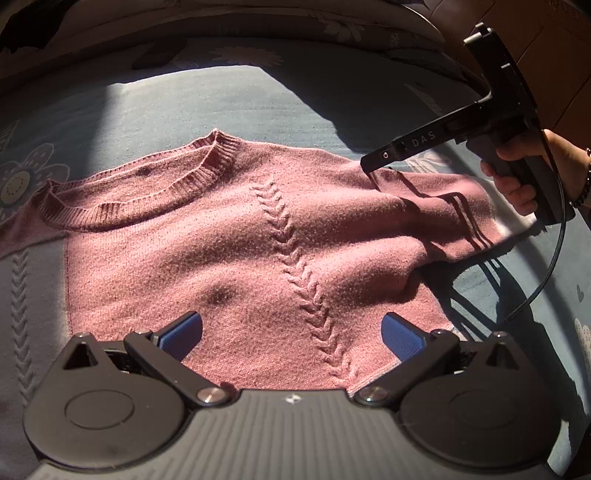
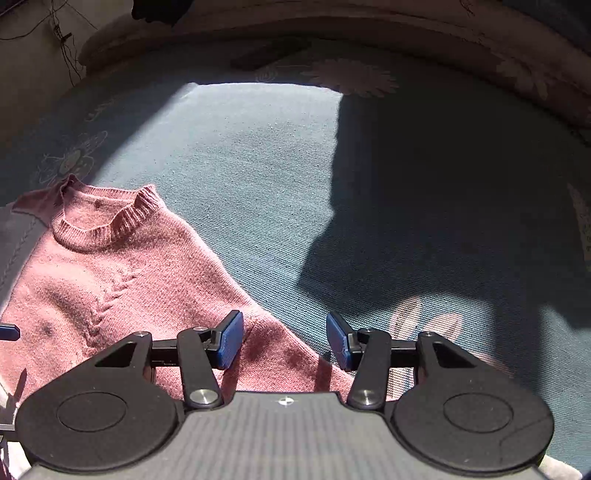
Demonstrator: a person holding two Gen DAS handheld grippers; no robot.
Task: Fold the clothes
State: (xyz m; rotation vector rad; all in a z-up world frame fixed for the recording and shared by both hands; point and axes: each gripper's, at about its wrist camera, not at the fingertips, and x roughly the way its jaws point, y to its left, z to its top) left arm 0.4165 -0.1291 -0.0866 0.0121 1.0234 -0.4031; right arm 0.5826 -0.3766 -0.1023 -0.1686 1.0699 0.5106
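Note:
A pink knit sweater [image 1: 229, 243] with a ribbed round collar and a cable braid down the front lies spread on a blue-grey bedspread [image 1: 207, 107]. Its left part looks folded over, showing a grey panel [image 1: 26, 302]. My left gripper [image 1: 291, 334] is open just above the sweater's lower front. My right gripper [image 2: 284, 341] is open over the sweater's right shoulder and sleeve [image 2: 280, 354], at the garment's edge. From the left wrist view the right gripper's body [image 1: 491, 122] hovers over the right sleeve [image 1: 443, 206], held by a hand.
The bedspread [image 2: 280, 177] has flower prints and is half in sunlight, half in shadow. A rolled quilt or pillow edge [image 2: 369, 33] runs along the far side. A black cable [image 1: 546, 266] hangs from the right gripper. Wires [image 2: 62, 40] hang at the far left.

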